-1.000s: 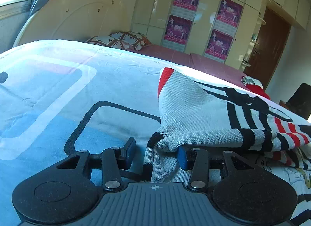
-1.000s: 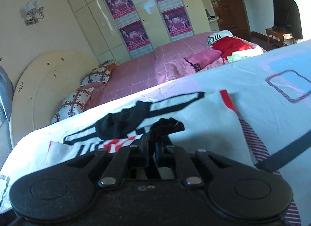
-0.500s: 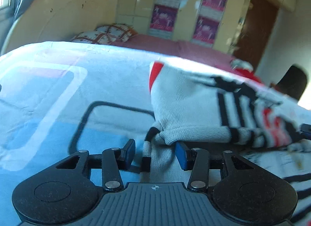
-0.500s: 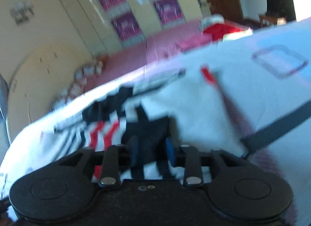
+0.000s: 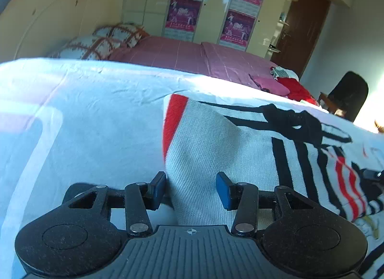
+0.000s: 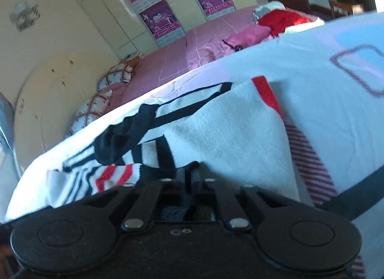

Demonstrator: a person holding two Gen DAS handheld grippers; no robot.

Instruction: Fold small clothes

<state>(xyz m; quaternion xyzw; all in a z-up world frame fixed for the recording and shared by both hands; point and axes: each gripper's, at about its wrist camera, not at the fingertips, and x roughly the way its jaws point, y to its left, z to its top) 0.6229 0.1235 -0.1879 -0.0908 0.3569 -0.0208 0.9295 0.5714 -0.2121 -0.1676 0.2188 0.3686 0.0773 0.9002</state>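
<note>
A small grey knit sweater (image 5: 216,149) with black and red stripes and a red hem lies on the white and blue bedsheet (image 5: 84,120). My left gripper (image 5: 190,189) is open, its blue pads on either side of the sweater's near grey edge, not pinching it. In the right wrist view the sweater (image 6: 228,132) lies partly folded, a black-cuffed sleeve across it. My right gripper (image 6: 188,173) is shut on a black striped edge of the sweater.
A pink bed (image 5: 192,56) with patterned pillows (image 5: 103,44) lies beyond the sheet. Red and pink clothes (image 5: 288,84) are piled at its far end. A dark chair (image 5: 348,94) stands at the right, with wardrobes and a brown door behind.
My left gripper opened wider and let go of the sweater's bunched edge, which now lies flat. My right gripper opened briefly, then shut again on the sweater's striped edge lower down.
</note>
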